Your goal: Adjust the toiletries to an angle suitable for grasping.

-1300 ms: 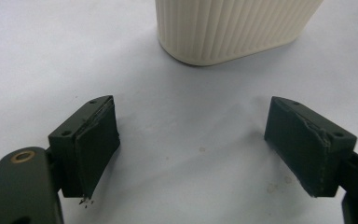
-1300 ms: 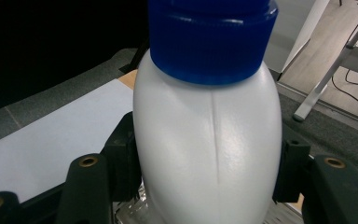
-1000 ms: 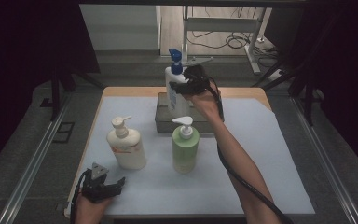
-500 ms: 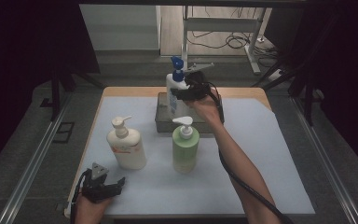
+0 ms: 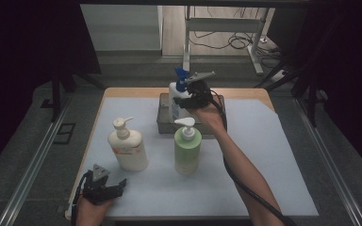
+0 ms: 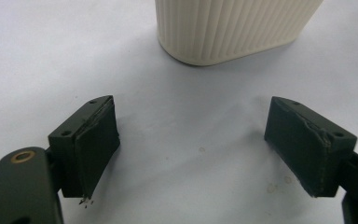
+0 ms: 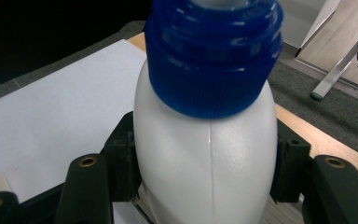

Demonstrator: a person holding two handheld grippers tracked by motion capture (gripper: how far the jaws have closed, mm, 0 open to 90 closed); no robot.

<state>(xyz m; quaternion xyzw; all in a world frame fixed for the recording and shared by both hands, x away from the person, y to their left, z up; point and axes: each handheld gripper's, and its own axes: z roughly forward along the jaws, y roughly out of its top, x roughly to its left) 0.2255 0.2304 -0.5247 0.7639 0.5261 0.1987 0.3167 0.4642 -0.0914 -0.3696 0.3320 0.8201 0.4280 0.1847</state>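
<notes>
White bottle [image 7: 205, 158] with a blue cap sits between the jaws of our right hand-held gripper [image 7: 205, 172], which are clamped on its sides; in the high view we hold it over the grey tray [image 5: 166, 123] at the far side of the bench [image 5: 264, 155]. Our left hand-held gripper [image 6: 191, 144] rests near the front edge, jaws apart with nothing between them. Just beyond it stands a cream bottle [image 6: 233, 28], and further right a green bottle [image 5: 187, 150].
</notes>
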